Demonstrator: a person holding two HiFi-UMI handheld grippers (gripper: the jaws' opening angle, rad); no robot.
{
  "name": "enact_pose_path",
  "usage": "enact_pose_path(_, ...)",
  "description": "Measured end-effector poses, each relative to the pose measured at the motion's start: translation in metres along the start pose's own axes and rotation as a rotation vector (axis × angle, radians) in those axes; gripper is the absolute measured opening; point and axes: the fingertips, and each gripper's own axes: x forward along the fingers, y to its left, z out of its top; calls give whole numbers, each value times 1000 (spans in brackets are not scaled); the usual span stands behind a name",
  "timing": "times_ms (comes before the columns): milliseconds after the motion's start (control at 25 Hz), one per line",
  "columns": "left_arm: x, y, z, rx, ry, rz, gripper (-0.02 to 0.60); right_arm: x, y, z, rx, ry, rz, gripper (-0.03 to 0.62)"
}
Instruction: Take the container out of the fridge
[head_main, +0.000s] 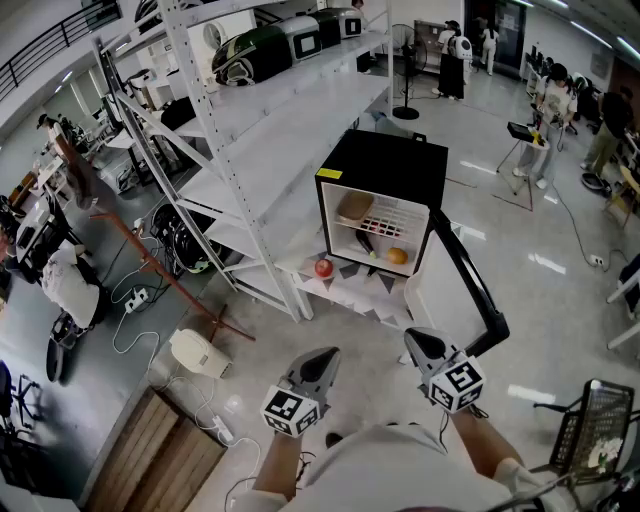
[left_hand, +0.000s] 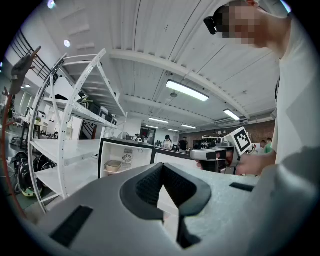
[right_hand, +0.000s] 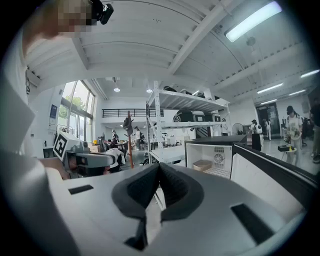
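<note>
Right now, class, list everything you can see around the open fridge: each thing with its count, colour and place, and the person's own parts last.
rack: one, white, left of centre
fridge: one, black with a white inside, right of the rack, door open
container: one, tan, fridge's upper shelf, left side
orange fruit: one, orange, fridge's lower shelf, right side
dark long item: one, dark, lower shelf, kind unclear
apple: one, red, outside, by the fridge's front left corner
left claw: one, grey, shut, empty
right claw: one, grey, shut, empty
</note>
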Motion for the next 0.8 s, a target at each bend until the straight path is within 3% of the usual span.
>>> enact_pose_path(800,-33,-2,-9,18,20,-46,5,4,41,-3,-20,1,-12,6)
